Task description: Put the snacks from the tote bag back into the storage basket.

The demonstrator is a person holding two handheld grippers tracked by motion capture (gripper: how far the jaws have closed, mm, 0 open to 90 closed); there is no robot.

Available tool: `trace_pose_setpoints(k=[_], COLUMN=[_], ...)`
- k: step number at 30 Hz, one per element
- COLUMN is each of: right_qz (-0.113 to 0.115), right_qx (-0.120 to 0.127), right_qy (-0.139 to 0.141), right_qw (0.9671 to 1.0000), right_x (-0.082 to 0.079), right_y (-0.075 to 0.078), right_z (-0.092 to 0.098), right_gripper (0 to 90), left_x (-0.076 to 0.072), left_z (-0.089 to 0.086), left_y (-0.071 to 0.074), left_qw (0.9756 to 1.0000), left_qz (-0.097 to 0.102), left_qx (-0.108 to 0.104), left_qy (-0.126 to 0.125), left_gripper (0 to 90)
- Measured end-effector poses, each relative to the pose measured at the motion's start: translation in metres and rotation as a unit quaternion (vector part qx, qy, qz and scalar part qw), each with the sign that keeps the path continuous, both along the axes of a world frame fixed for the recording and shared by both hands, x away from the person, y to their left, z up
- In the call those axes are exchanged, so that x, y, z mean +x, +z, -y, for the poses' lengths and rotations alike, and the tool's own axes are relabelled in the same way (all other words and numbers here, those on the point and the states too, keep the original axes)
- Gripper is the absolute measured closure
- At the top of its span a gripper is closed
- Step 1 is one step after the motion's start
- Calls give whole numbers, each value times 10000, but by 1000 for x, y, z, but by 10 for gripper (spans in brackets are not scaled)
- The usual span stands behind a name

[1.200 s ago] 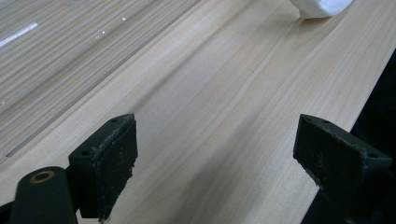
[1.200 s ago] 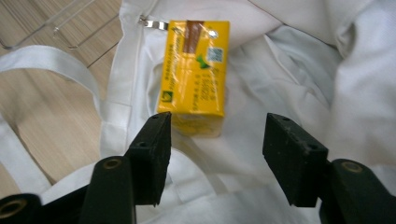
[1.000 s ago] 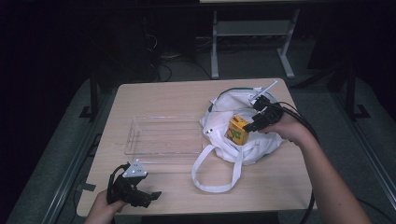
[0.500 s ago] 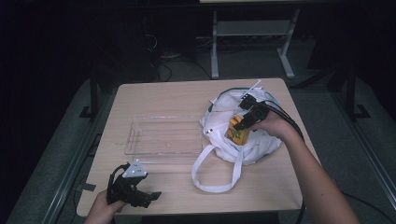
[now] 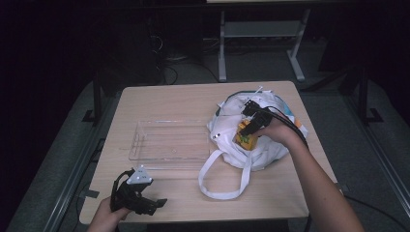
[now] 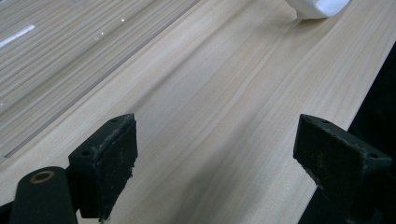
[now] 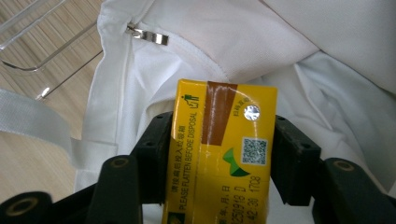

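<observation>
A yellow drink carton (image 5: 246,137) (image 7: 224,140) stands in the mouth of a white cloth bag (image 5: 258,152) (image 7: 243,42) on the right half of the table. My right gripper (image 5: 248,129) (image 7: 224,135) has it between its jaws. The jaws have just been closing, and both pads now press on the carton's sides. At the table's front left corner my left gripper (image 5: 153,205) (image 6: 224,154) is open over bare wood with nothing between its fingers.
A clear plastic tray (image 5: 169,121) (image 6: 46,56) (image 7: 28,51) lies at the table's middle, left of the bag. The bag's white strap (image 5: 217,189) (image 6: 317,7) loops toward the front edge. A metal zipper pull (image 7: 147,36) lies on the bag's rim.
My right gripper has come in from the right and a little down onto the yellow carton, and its jaws have closed on it. The left gripper has kept still.
</observation>
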State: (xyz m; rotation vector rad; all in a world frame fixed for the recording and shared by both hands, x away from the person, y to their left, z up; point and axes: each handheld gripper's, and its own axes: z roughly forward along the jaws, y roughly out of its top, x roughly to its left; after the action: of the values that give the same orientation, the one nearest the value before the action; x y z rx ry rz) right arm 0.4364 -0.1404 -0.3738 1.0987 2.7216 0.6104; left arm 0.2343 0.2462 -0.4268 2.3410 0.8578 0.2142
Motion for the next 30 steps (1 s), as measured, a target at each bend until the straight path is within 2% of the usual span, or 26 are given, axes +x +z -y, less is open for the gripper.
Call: trace_pose_setpoints(k=[3,13,22,30], right_qz=[92,186,263,335], right_qx=[-78,-280,-305,-286], right_qy=[18,70,119,224], right_qw=[9999,9994,9991,9988], right_x=[-2,-4,-5,-7], right_y=[1,3,5,21], right_z=[-3,-5,-3,-4], right_gripper=[488,514,514,514], left_x=[0,0,0,0], left_z=[0,-1,0,0], left_y=[0,0,0,0], left_qw=[10000,10000,10000,10000], left_qz=[0,4,-4,-19], left_qx=[-1,2,-17,-49], left_qy=[-3,-6,-1,16], left_gripper=[133,133,133,133])
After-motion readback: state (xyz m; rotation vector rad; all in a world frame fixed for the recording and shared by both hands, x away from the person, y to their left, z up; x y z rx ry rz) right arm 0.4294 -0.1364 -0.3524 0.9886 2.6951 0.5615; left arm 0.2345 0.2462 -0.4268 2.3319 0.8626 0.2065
